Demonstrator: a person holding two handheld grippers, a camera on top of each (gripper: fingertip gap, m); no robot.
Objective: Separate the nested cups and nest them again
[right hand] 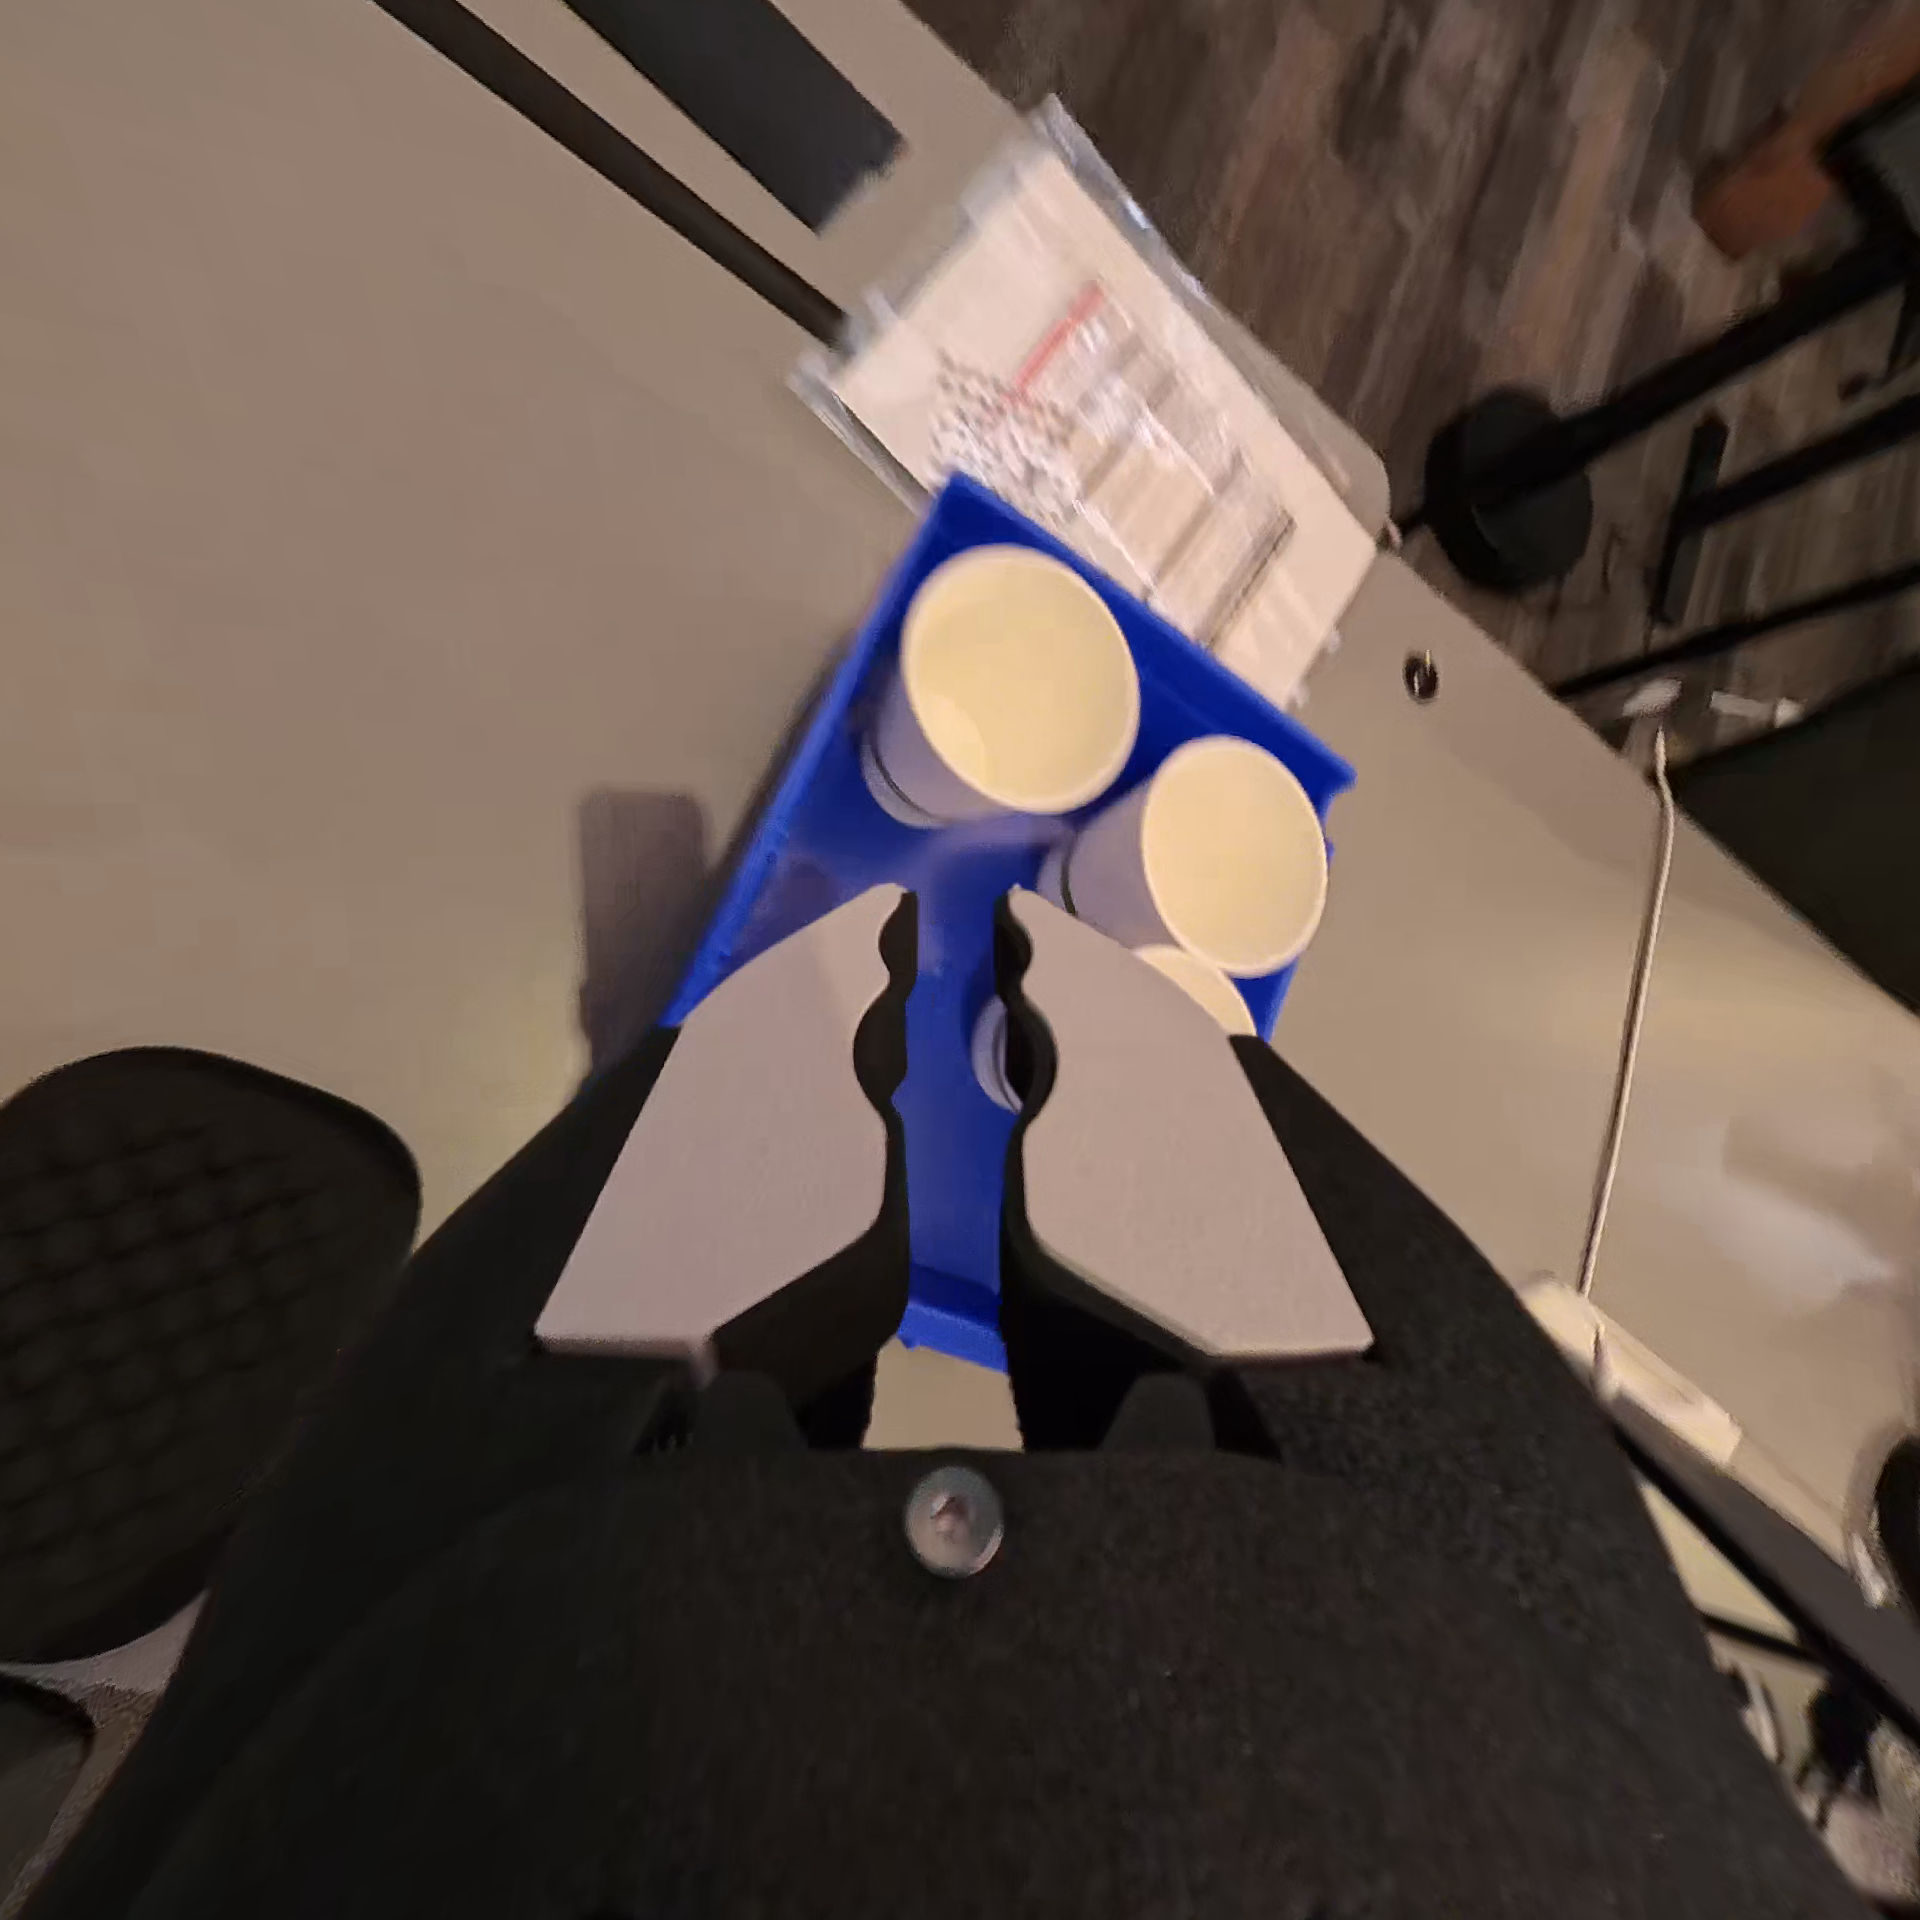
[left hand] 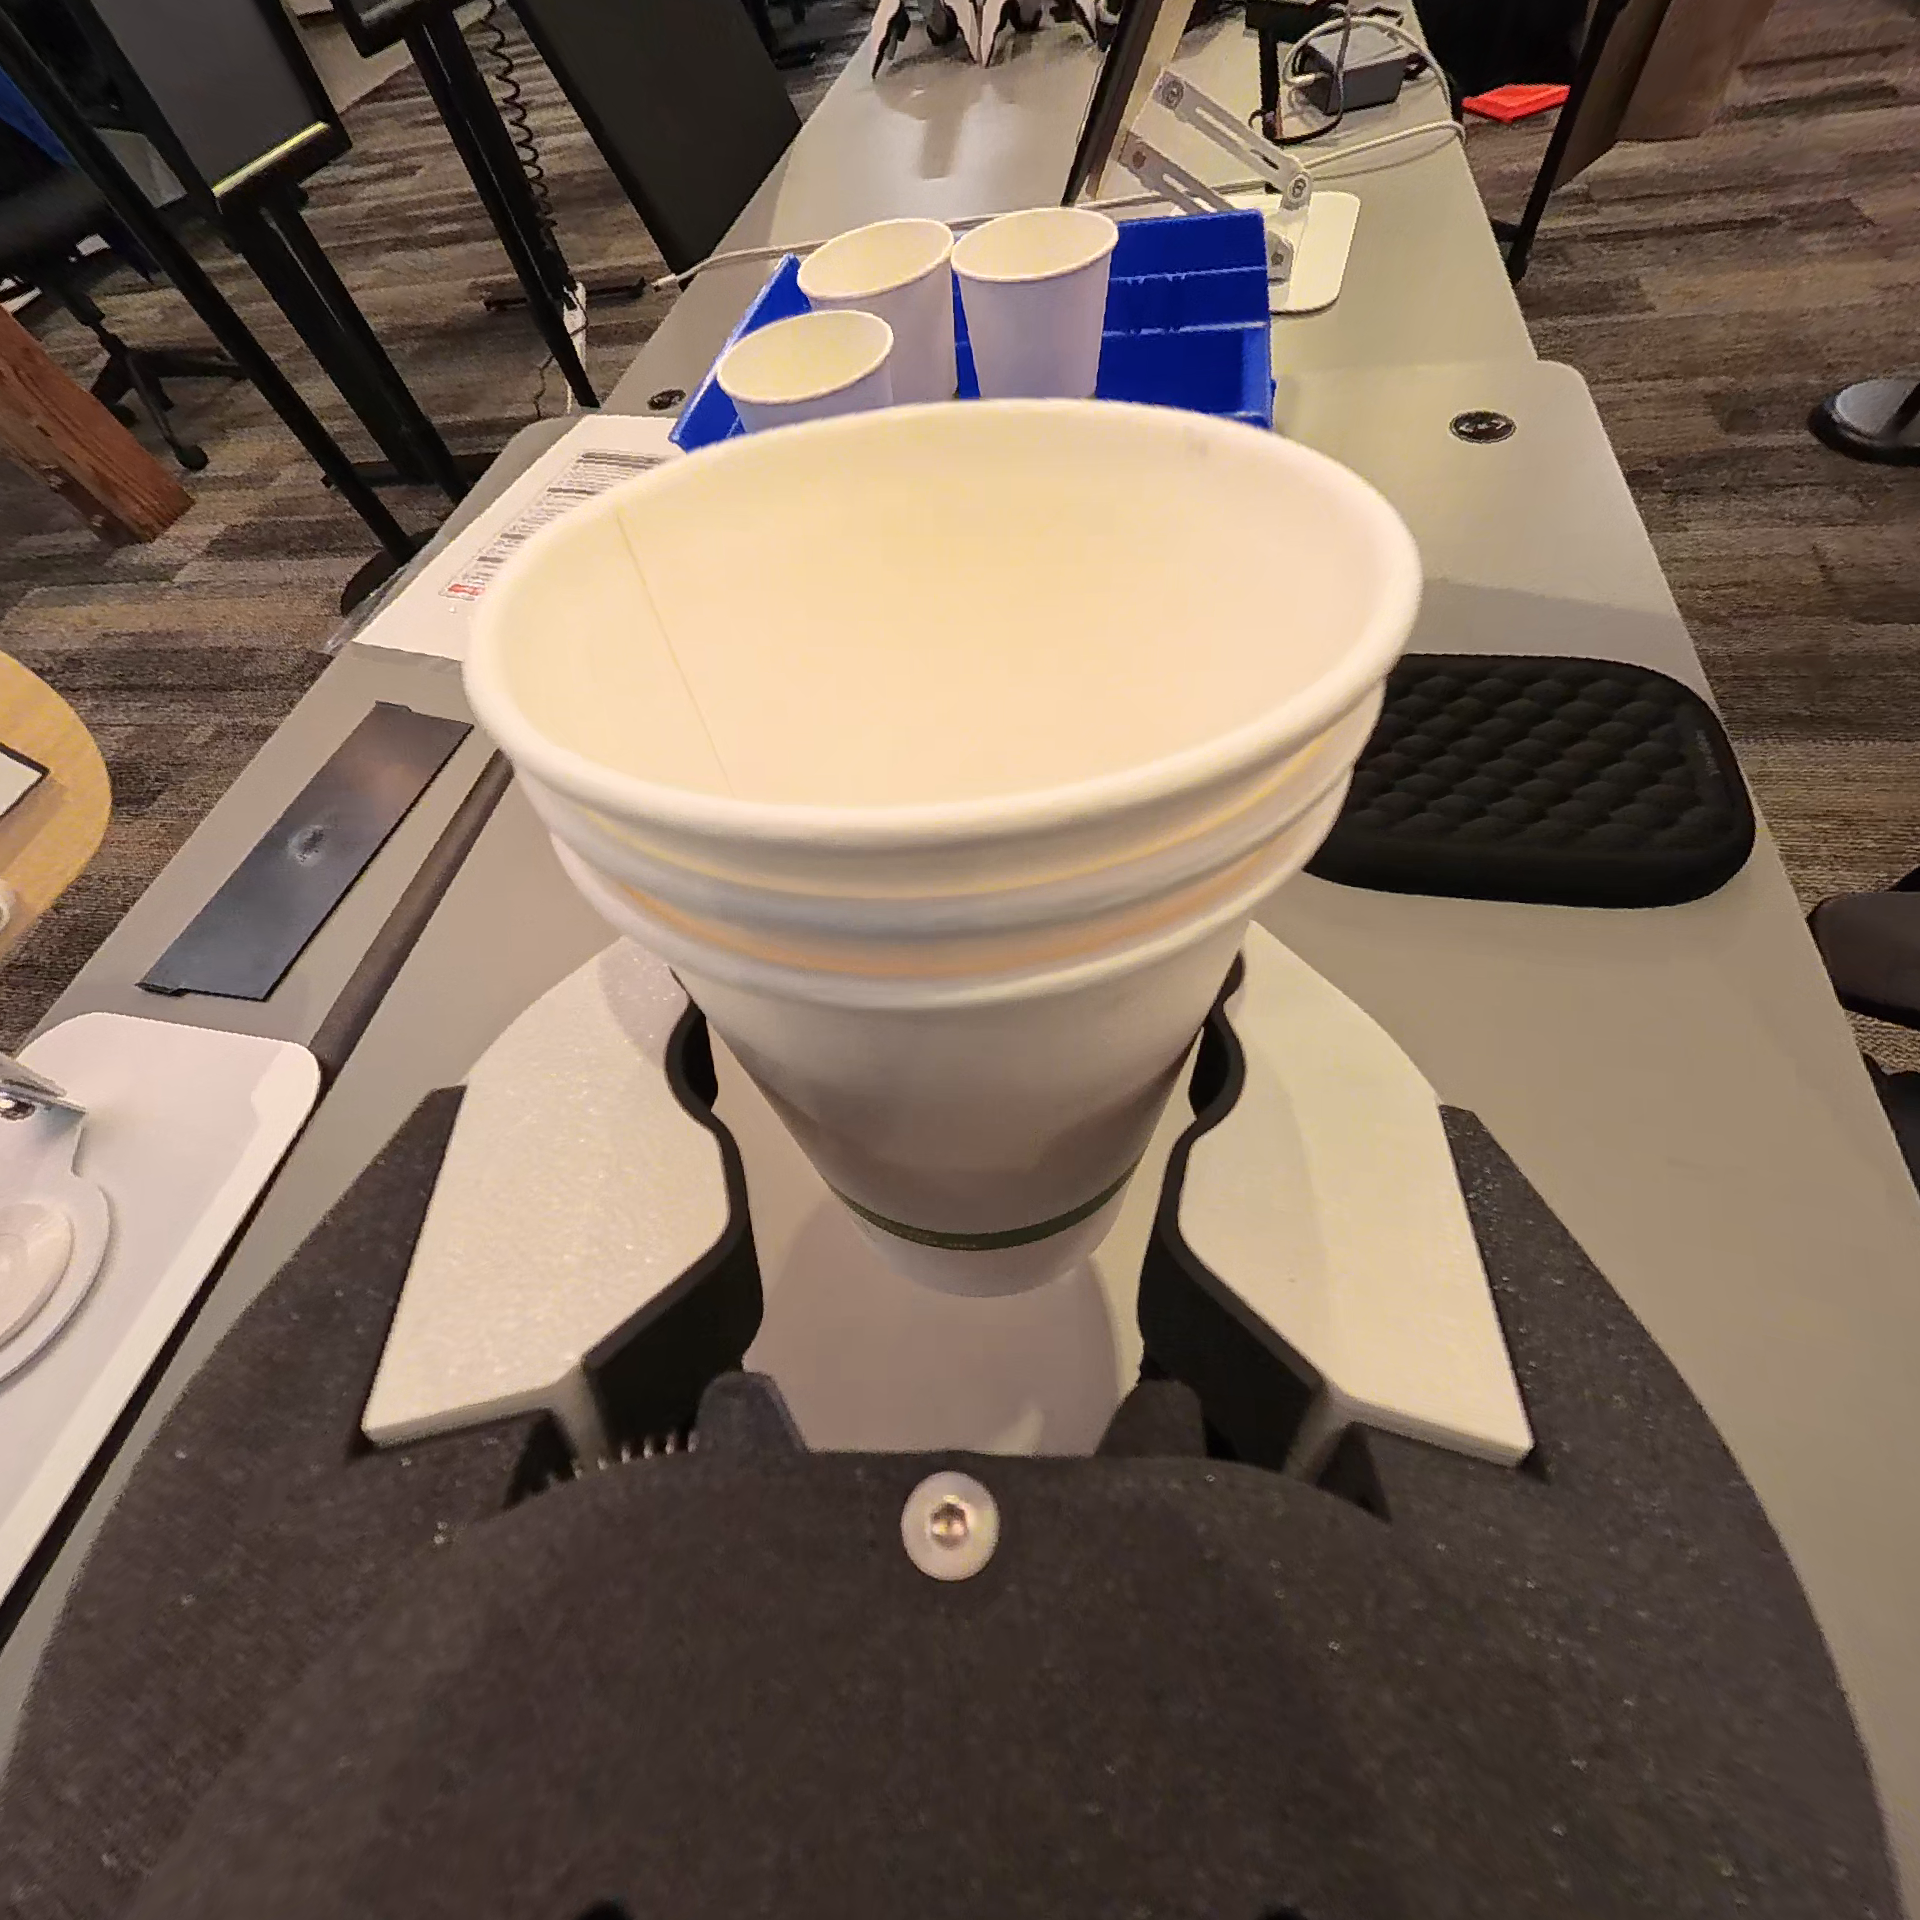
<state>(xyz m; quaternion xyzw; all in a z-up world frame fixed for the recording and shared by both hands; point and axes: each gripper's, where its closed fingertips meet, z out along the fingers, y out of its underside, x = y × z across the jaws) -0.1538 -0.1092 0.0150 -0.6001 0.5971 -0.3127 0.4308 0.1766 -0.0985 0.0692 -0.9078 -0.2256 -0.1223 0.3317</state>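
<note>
My left gripper [left hand: 951, 1049] is shut on a stack of nested white paper cups [left hand: 935, 675], three rims showing, held upright above the grey table [left hand: 1558, 1091]. The fingers [left hand: 561, 1174] press the stack's lower wall on both sides. Three single white cups [left hand: 805, 369] [left hand: 878, 275] [left hand: 1034, 281] stand in the left part of a blue bin [left hand: 1184, 343] at the back. In the blurred right wrist view, my right gripper [right hand: 954, 909] hangs over that blue bin [right hand: 945, 1195], jaws a narrow gap apart and empty. Two cups [right hand: 1018, 681] [right hand: 1231, 857] lie ahead; the third [right hand: 1195, 987] is partly hidden behind the right finger.
A black mesh pad [left hand: 1538, 779] lies right of the stack and also shows in the right wrist view [right hand: 156, 1299]. A printed sheet in a clear sleeve [left hand: 499, 561] lies left of the bin. A black strip [left hand: 312, 852] and a white base [left hand: 156, 1143] sit at the left edge.
</note>
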